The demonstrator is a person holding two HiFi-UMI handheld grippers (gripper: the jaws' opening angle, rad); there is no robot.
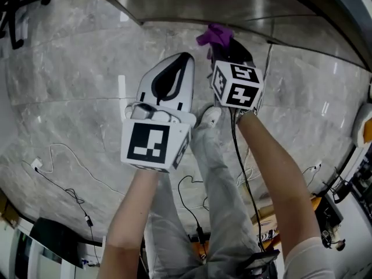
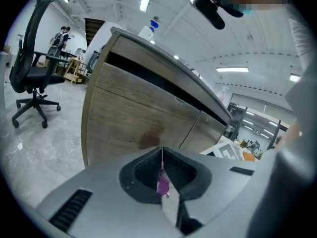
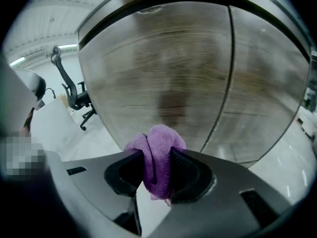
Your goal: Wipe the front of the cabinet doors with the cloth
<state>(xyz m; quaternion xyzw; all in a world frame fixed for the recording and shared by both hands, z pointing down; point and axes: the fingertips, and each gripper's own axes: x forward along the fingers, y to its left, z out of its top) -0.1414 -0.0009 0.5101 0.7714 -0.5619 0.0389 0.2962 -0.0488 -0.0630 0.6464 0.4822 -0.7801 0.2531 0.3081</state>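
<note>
My right claw (image 3: 157,156) is clamped on a purple cloth (image 3: 158,138). The cloth is bunched into a fat fold that bulges out past the jaw tips and hangs a little way below them. It is soft and finely knit, with no visible dirt. It is held up close to the wood-grain cabinet door (image 3: 163,68), low down and in front of a dark smudge (image 3: 173,103) on the panel. I cannot tell whether cloth and wood are touching.

From the head view the cloth (image 1: 215,35) sits at the foot of the cabinet (image 1: 232,4), and my right claw (image 1: 225,50) points straight at it.

Both doors are closed. A thin vertical seam (image 3: 224,88) runs between them, to the right of the cloth.

My left claw (image 2: 162,155) has its jaws pressed together. A tiny purple fleck (image 2: 162,185) shows at the seam between them, and I cannot say what it is. It hangs beside the right claw, short of the doors (image 2: 138,118), which have a dark slot beneath a grey countertop (image 2: 163,53).

A spray bottle (image 2: 148,29) stands on that top. A black office chair (image 2: 32,73) stands well apart on the grey marble floor (image 1: 70,80), and thin cables (image 1: 64,185) trail there beside my trouser leg (image 1: 215,179).
</note>
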